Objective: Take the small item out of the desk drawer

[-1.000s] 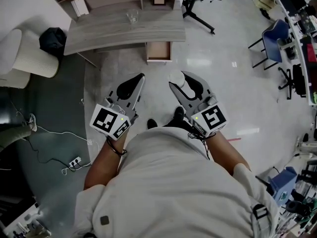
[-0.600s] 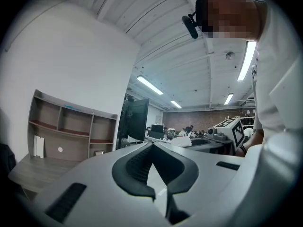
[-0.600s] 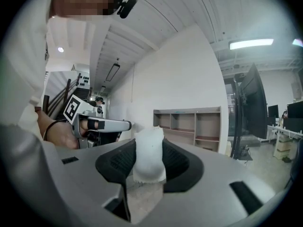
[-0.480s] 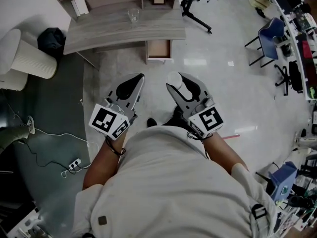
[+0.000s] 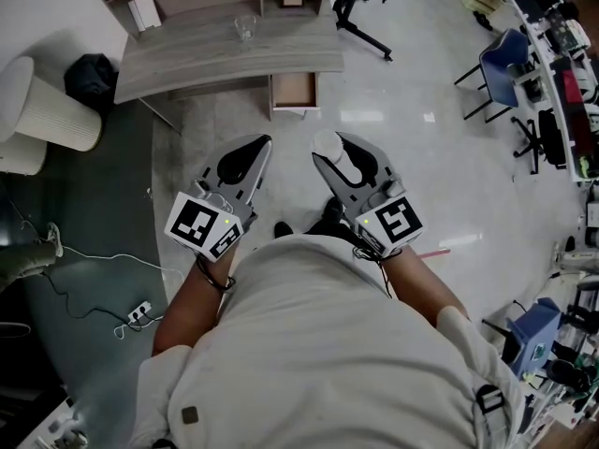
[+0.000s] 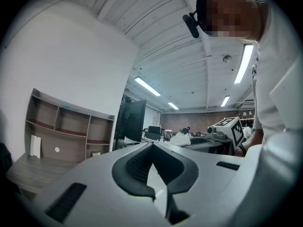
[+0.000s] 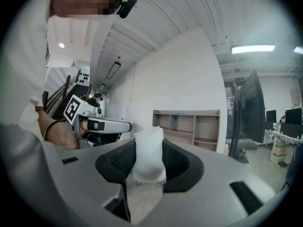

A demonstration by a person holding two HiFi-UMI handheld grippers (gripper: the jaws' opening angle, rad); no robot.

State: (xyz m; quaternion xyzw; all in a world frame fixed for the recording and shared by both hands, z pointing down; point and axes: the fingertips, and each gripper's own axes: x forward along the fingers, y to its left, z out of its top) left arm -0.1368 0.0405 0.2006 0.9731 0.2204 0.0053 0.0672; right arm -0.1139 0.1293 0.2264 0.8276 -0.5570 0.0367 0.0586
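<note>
Here, the right tongs (image 5: 333, 150) clamp the small white item (image 7: 149, 150) well clear of the bench's (image 5: 225, 50) open drawer (image 5: 294, 92), left tongs (image 5: 262, 144) closed and empty; removal looks done, with only a steady set-down seemingly remaining.

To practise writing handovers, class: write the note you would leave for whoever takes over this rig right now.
Left gripper: shut, empty.
Right gripper: shut on the small white item, which stands up between its jaws.
Drawer: pulled open at the desk, apart from both grippers.
Done: the item is out of the drawer.
Left: perhaps set the item down and close the drawer.
</note>
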